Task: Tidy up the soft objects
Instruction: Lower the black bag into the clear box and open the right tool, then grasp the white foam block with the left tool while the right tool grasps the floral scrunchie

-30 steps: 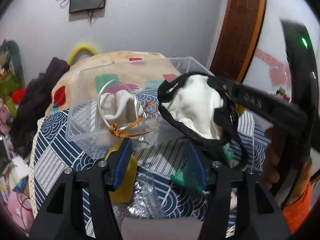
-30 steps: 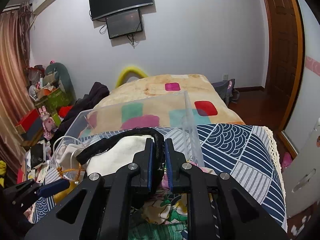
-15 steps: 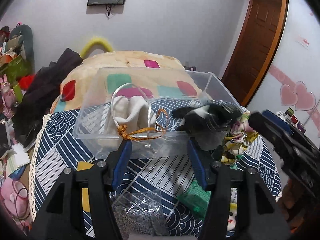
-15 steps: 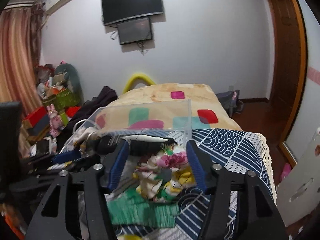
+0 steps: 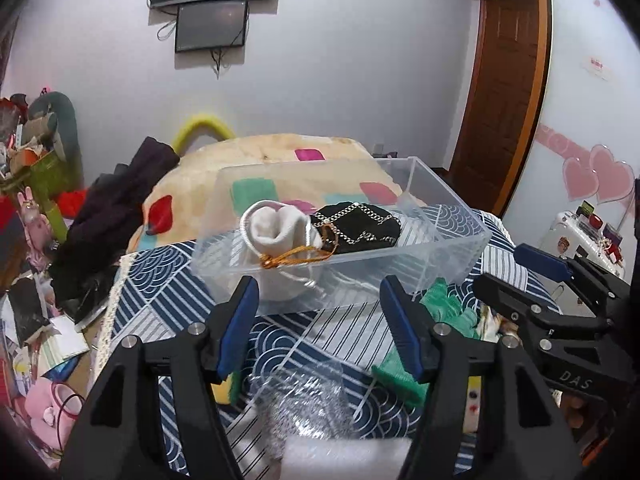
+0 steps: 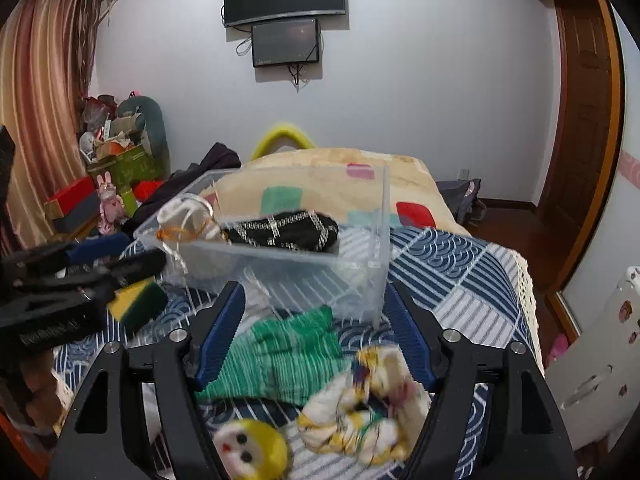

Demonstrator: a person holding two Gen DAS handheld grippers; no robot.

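Right gripper (image 6: 312,332) is held with its jaws spread wide and nothing between them, poised over the loose items lying on the patterned blanket (image 6: 460,280). Left gripper (image 5: 318,320) is likewise wide apart and empty.

Directly below and between the right jaws a green knitted cloth (image 6: 280,352) is seen lying flat, just short of the clear plastic box (image 6: 360,268). Nearer the camera and slightly to the right of centre a floral cloth (image 6: 360,412) is bunched up; at the lower left of the jaws a yellow soft toy (image 6: 248,452) is noted. Ahead of both grippers the box is seen holding a black patterned cloth (image 6: 284,232) and a white pouch (image 5: 276,232) with an orange cord.

Ahead of the left gripper the box is centred; a silvery bag (image 5: 304,404) lies just under the jaws, and a yellow-green sponge (image 6: 138,304) rests to the left of the right gripper, beside the left one.

Step judged in hand: the next soft item is to be picked, probably the green cloth or the floral one. For a good grasp, the jaws should be lowered onto a raised fold, so that the blanket beneath is not pinched. The item should be lifted clear of the box wall before being released inside.
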